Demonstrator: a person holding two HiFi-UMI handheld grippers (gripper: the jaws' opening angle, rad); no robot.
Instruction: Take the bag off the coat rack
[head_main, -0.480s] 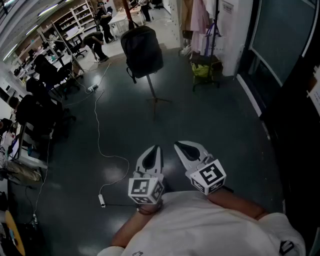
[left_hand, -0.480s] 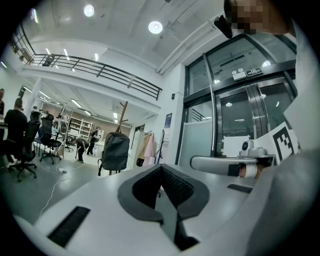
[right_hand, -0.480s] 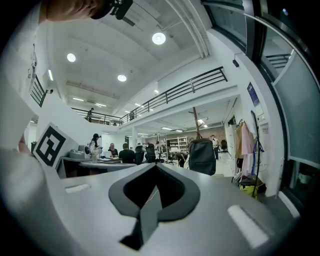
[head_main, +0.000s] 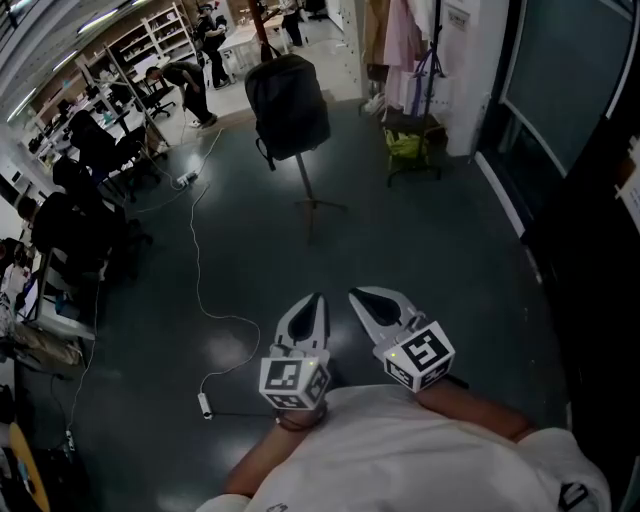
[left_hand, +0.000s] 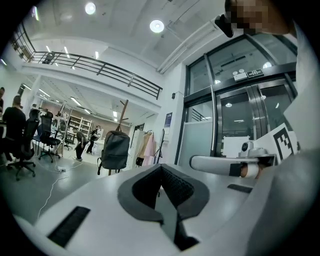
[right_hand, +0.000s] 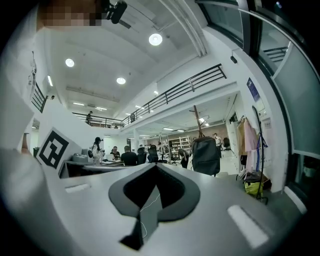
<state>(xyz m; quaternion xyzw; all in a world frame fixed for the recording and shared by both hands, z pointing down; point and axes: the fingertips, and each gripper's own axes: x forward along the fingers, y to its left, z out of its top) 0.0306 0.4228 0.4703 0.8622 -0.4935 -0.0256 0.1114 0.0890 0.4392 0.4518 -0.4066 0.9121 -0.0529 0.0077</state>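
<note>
A thin white cable (head_main: 197, 262) trails over the dark floor at your left. Your left gripper (head_main: 316, 298) is held near your chest, jaws closed together on nothing. Well ahead, the dark grey fabric backpack (head_main: 288, 105) hangs on the slim-poled coat rack (head_main: 304, 180). Your right gripper (head_main: 356, 293), just beside the left, is likewise closed and empty.

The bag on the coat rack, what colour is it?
The bag is dark grey, nearly black; best seen in the head view.

Open-plan office: desks (right_hand: 87, 167), shelving (head_main: 150, 40), chairs (left_hand: 22, 150)
</note>
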